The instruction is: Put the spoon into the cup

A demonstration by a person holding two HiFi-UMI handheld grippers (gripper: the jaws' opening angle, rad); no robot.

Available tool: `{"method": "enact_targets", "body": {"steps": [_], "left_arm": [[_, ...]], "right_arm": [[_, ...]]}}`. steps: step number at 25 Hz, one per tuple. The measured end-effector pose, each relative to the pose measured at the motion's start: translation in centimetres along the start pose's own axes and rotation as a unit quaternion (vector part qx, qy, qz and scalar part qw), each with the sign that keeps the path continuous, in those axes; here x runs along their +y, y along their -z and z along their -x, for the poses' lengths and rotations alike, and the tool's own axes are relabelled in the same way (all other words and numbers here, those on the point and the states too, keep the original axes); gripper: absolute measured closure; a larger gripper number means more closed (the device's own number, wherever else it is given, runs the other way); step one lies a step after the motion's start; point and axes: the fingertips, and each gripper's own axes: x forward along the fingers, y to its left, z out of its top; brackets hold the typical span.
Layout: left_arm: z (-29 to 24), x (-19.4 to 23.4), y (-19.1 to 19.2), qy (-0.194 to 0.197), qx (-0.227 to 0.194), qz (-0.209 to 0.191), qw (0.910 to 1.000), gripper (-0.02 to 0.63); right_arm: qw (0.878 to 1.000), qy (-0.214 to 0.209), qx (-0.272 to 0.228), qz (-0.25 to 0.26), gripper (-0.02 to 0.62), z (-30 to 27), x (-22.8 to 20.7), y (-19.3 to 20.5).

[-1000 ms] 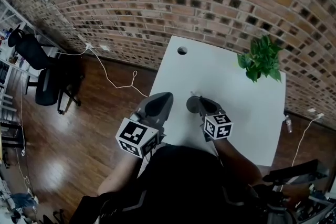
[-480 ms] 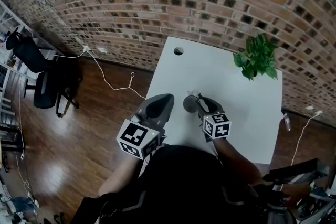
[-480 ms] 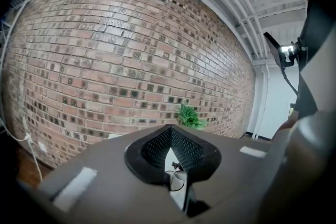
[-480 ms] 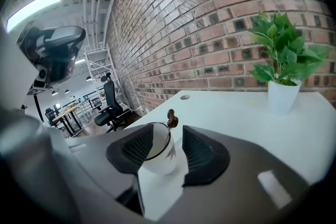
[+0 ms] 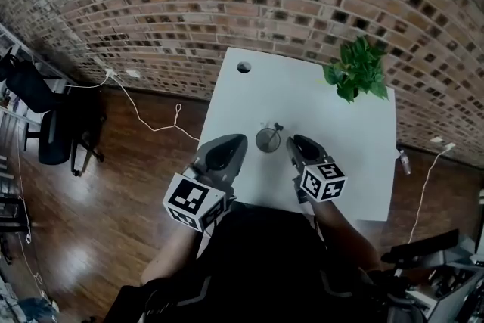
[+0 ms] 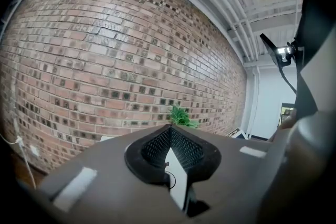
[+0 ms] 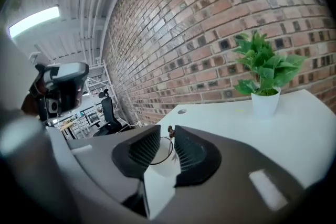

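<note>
A clear glass cup [image 5: 268, 139] stands on the white table [image 5: 355, 140], with the spoon [image 5: 276, 127] in it and its handle sticking up over the rim. My right gripper [image 5: 296, 141] is just right of the cup and apart from it. Its jaws are closing with nothing pressed between the pads. In the right gripper view the cup [image 7: 164, 159] and the spoon's [image 7: 170, 130] tip show beyond the gap of my right gripper [image 7: 163, 139]. My left gripper [image 5: 231, 141] hangs left of the cup, empty, and the left gripper [image 6: 169, 131] has its pads meeting at the tips.
A potted plant [image 5: 354, 72] in a white pot [image 7: 265, 104] stands at the table's far right. A cable hole [image 5: 243, 66] sits at the far left corner. A brick wall [image 5: 189, 4] runs behind, with a white cable [image 5: 155, 113] on the wooden floor and an office chair [image 5: 45, 117] to the left.
My right gripper has let go, lifted and drawn back from the cup, which now stands free with the spoon in it. The left gripper has barely shifted.
</note>
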Motion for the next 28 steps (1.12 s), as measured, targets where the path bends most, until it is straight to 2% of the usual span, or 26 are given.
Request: {"method": "enact_targets", "body": {"steps": [4, 8, 15, 21, 28], "left_arm": [[0.3, -0.3, 0.6, 0.012, -0.005, 0.01, 0.9999, 0.612], [0.2, -0.6, 0.9, 0.027, -0.013, 0.021, 0.9993, 0.612], [-1.4, -2.6, 1.0, 0.075, -0.012, 0.033, 0.9966, 0.612], [-1.3, -6.2, 0.1, 0.067, -0.014, 0.016, 0.9975, 0.612], [-2.4, -10.9, -0.6, 0.038, -0.012, -0.01, 0.9992, 0.612]], "right_arm": [[0.999, 0.008, -0.037, 0.007, 0.547, 2.9, 0.9, -2.5], [0.997, 0.02, -0.067, 0.035, 0.587, 6.1, 1.8, -5.4], [0.994, 0.051, -0.088, 0.04, 0.589, 11.4, 1.7, -8.5], [0.995, 0.031, -0.083, 0.041, 0.589, 14.4, 1.2, -9.1], [0.994, -0.006, -0.097, 0.055, 0.589, 18.6, -0.8, -10.7]]}}
